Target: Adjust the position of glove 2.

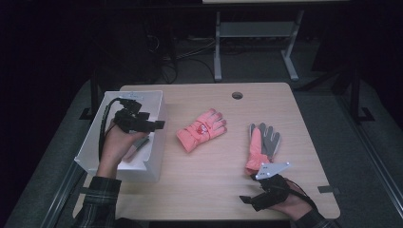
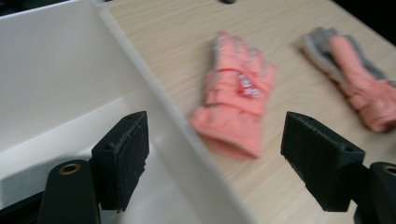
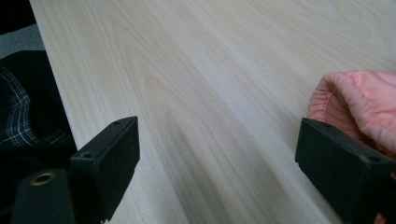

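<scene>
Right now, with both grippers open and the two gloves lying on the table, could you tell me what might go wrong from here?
1. The left gripper hangs over the white box's wall; swinging toward the middle glove could clip that wall and shove the box.
2. The right gripper sits beside the right glove's cuff; a careless move might nudge or crumple it.
3. Both gloves are soft, so a shallow pinch could catch only loose fabric and slip.

Our left gripper (image 2: 215,163) hangs with jaws wide apart astride the white bin's wall (image 2: 154,107); beyond lie a pink glove (image 2: 236,105) and a grey-palmed glove (image 2: 359,79) on the tabletop (image 2: 177,42).
</scene>
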### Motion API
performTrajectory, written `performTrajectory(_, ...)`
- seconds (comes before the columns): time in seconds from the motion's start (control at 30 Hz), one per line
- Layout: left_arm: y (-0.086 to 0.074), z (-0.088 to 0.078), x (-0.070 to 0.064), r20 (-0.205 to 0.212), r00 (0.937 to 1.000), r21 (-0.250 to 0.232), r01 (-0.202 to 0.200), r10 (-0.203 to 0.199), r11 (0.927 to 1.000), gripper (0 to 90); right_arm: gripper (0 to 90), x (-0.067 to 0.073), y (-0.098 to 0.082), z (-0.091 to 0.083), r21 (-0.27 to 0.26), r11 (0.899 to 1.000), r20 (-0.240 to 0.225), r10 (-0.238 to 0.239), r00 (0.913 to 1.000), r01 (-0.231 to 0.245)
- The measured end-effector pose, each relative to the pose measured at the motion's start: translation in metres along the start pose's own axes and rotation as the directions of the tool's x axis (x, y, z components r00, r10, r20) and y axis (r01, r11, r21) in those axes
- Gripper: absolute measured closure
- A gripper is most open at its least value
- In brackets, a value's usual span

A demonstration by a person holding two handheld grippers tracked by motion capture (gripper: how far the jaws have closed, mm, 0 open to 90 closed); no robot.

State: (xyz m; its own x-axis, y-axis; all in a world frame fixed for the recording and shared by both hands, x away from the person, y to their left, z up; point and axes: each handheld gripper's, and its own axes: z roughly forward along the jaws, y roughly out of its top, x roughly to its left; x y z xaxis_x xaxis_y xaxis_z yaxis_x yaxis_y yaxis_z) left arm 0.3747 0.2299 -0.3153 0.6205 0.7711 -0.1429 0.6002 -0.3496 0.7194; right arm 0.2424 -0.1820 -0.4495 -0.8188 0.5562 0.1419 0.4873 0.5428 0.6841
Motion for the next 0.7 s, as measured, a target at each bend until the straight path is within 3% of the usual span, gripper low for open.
performTrajectory(0.3,0.009,0.016,-0.041,0.078,0.9951,-0.003,-0.059,0.059,0.9982,23.1,13.8,0.001,0.003,0.0,-0.001,1.0,-0.005,0.0,1.0,0.0)
performTrajectory(0.7,0.006,0.038,-0.086,0.155,0.9794,0.026,-0.134,0.129,0.9906,23.1,13.8,0.003,0.003,-0.002,-0.003,1.0,-0.008,-0.003,1.0,0.003)
